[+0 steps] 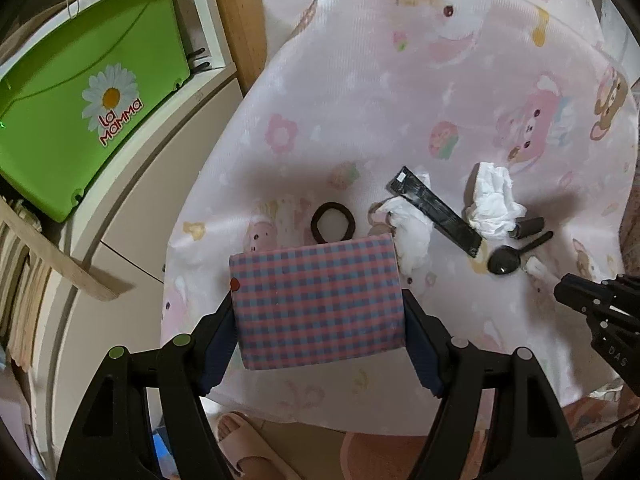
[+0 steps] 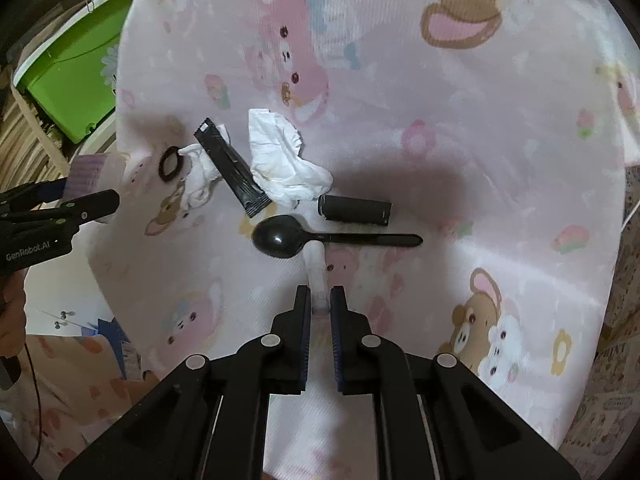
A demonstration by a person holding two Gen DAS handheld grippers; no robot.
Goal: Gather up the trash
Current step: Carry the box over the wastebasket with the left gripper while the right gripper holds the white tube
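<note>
My left gripper is shut on a pink-and-blue checked box, its pads pressing both sides, over the near edge of the cartoon-print cloth. My right gripper is shut on a small white tube-like scrap just below a black plastic spoon. Beyond the spoon lie a black cylinder, a crumpled white tissue, a black sachet, a second tissue and a dark hair tie.
A green plastic tub marked with a daisy stands on a white cabinet to the left. A person's foot in a pink slipper is below the table edge. The cloth's right rim drops off near patterned fabric.
</note>
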